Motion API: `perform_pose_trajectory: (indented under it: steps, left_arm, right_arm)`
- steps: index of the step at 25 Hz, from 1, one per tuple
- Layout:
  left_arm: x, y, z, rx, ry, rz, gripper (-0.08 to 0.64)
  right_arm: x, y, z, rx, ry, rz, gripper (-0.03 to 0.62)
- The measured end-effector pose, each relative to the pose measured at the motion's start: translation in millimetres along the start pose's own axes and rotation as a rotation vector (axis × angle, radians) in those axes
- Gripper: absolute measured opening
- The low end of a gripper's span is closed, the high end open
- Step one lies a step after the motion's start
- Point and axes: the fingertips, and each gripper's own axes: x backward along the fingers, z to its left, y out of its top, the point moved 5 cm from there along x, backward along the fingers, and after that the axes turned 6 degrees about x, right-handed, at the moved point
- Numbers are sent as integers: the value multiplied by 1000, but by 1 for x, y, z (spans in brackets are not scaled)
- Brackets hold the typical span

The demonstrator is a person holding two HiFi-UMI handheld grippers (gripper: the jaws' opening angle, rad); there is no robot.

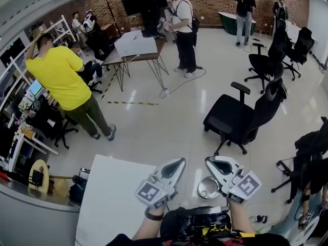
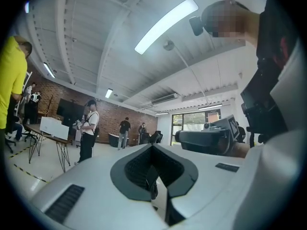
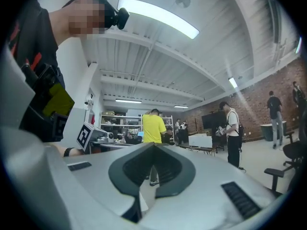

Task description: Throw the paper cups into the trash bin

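No paper cup shows in any view. A round silvery bin (image 1: 208,188) stands on the floor below, partly hidden between my two grippers. My left gripper (image 1: 179,161) is held level over the corner of a white table (image 1: 110,199). In its own view the left gripper (image 2: 152,146) has its jaws closed tip to tip with nothing between them. My right gripper (image 1: 209,160) points level beside it, over the bin. The right gripper (image 3: 153,145) is likewise shut and empty in its own view. Each gripper sees the other off to one side.
A black office chair (image 1: 241,118) stands on the floor ahead to the right, with more chairs (image 1: 269,60) farther back. A person in a yellow shirt (image 1: 61,78) stands at the desks on the left. Another person (image 1: 183,29) stands by a table with a white box (image 1: 136,45).
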Motion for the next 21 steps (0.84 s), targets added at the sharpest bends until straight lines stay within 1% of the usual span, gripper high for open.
perform_pose_trajectory:
  steps: [3, 7, 11, 15, 18, 21]
  left_arm:
    - [1, 4, 3, -6, 14, 12, 14]
    - [-1, 5, 8, -15, 24, -14, 14]
    - [9, 8, 13, -29, 22, -31, 14]
    - [19, 8, 18, -19, 41, -14, 14]
    - [28, 10, 25, -16, 62, -34, 14]
    - [38, 13, 28, -2, 84, -7, 14]
  right_arm:
    - [-5, 3, -2, 1, 7, -13, 0]
    - [-7, 3, -5, -12, 18, -33, 0]
    - [-18, 4, 2, -22, 30, -40, 0]
    - [-30, 6, 8, -26, 53, -31, 0]
    - [-37, 8, 12, -26, 61, -35, 0]
    - [-42, 11, 16, -29, 56, -50, 0]
